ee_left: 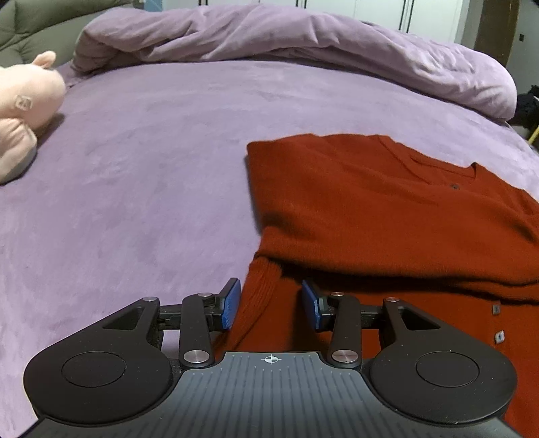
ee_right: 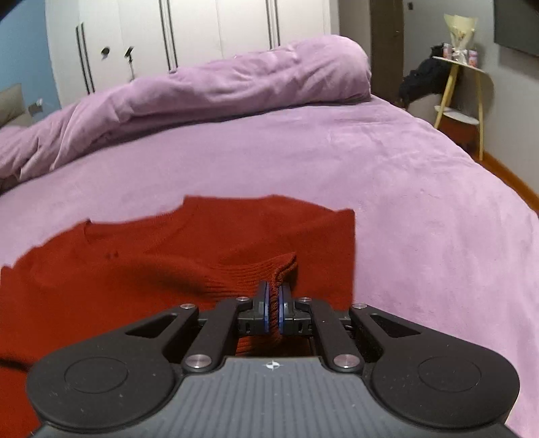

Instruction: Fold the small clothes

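two grippers at one red cardigan

one red cardigan (ee_left: pixel 370 209) lies on my purple bed (ee_left: pixel 151 151), partly folded. my right gripper (ee_right: pixel 274 303) pinches its ribbed cuff (ee_right: pixel 269 269) tight. my left gripper (ee_left: pixel 271 303) gapes wide, pads (ee_left: pixel 230 305) either side of the ribbed edge, gripping nothing.

My left wrist camera sits low over the near edge of the bed (ee_left: pixel 151 141), facing across it to the far side, with the left gripper (ee_left: pixel 271 303) filling the bottom of the frame. My right wrist camera sits equally low and close, facing the same way, behind the right gripper (ee_right: pixel 274 305). Both views share the red cardigan (ee_left: pixel 370 202) (ee_right: pixel 168 242) close ahead, the rolled purple duvet (ee_left: pixel 269 37) (ee_right: pixel 202 91) along the far side, and the white wardrobe (ee_right: pixel 202 30) beyond.
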`<state>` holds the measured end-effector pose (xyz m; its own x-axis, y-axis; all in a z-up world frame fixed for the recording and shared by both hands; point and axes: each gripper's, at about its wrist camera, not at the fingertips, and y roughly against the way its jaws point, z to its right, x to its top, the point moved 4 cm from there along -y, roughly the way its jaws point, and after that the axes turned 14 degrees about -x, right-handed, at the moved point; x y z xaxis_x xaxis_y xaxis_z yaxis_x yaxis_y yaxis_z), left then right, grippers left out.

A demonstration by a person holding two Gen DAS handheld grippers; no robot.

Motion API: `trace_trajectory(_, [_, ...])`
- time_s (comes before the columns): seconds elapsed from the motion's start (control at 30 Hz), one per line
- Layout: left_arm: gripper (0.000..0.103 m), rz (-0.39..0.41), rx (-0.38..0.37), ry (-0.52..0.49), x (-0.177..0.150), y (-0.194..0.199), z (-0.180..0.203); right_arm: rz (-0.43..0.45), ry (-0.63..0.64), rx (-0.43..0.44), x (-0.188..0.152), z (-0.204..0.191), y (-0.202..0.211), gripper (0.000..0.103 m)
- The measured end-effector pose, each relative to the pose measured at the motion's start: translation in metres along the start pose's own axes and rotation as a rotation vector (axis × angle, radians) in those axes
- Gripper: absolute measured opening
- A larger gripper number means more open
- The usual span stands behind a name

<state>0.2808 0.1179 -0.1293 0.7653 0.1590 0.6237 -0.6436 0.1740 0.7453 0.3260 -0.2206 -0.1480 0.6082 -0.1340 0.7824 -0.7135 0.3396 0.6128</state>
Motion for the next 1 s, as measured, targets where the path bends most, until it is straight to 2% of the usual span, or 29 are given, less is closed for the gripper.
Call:
trace_trajectory(0.1, [0.043, 0.013, -0.005, 0.006, 0.004, 0.003, 0.002, 0.036, 0.011, -0.112, 0.002, 0.004, -0.008, 0.005])
trace_trajectory(0.17, [0.044, 0.023, 0.002, -0.002, 0.005, 0.007, 0.004, 0.069, 0.028, -0.273, 0.002, 0.003, -0.009, 0.006])
trace_trajectory(0.2, [0.044, 0.037, 0.001, -0.009, 0.005, 0.010, 0.006, 0.074, 0.002, -0.297, 0.003, 0.006, -0.006, 0.006])
trace_trajectory(0.23, [0.044, 0.046, -0.004, -0.014, 0.004, 0.014, 0.009, 0.054, -0.073, -0.227, 0.002, 0.012, -0.001, 0.009])
trace_trajectory(0.3, [0.044, 0.058, -0.052, -0.034, 0.004, 0.019, 0.019, -0.028, -0.251, 0.029, -0.005, 0.023, 0.008, 0.010])
trace_trajectory(0.33, [0.045, 0.055, -0.082, -0.045, 0.004, 0.019, 0.025, -0.114, -0.362, 0.181, -0.011, 0.028, 0.009, 0.014])
trace_trajectory(0.37, [0.045, 0.048, -0.112, -0.054, 0.004, 0.017, 0.032, -0.193, -0.461, 0.293, -0.017, 0.032, 0.006, 0.021])
trace_trajectory(0.43, [0.045, 0.012, -0.158, -0.059, 0.002, 0.010, 0.043, -0.328, -0.621, 0.441, -0.033, 0.037, 0.001, 0.028])
trace_trajectory(0.5, [0.044, -0.028, -0.188, -0.033, 0.000, 0.000, 0.049, -0.413, -0.703, 0.469, -0.045, 0.039, -0.004, 0.028])
trace_trajectory(0.63, [0.044, -0.058, -0.198, 0.016, 0.001, -0.016, 0.050, -0.450, -0.778, 0.447, -0.056, 0.039, -0.014, 0.031])
trace_trajectory(0.7, [0.044, -0.050, -0.162, -0.002, 0.004, -0.022, 0.050, -0.445, -0.777, 0.405, -0.058, 0.036, -0.018, 0.024])
trace_trajectory(0.77, [0.043, -0.057, -0.135, -0.024, 0.007, -0.026, 0.052, -0.461, -0.786, 0.363, -0.060, 0.036, -0.020, 0.006])
trace_trajectory(0.83, [0.043, -0.059, -0.121, -0.031, 0.010, -0.030, 0.054, -0.433, -0.764, 0.340, -0.058, 0.035, -0.025, 0.006])
trace_trajectory(0.93, [0.043, -0.061, -0.107, -0.035, 0.014, -0.037, 0.053, -0.350, -0.662, 0.271, -0.046, 0.034, -0.027, 0.005])
trace_trajectory(1.0, [0.044, -0.062, -0.095, -0.052, 0.014, -0.039, 0.053, -0.332, -0.625, 0.252, -0.045, 0.034, -0.030, 0.005])
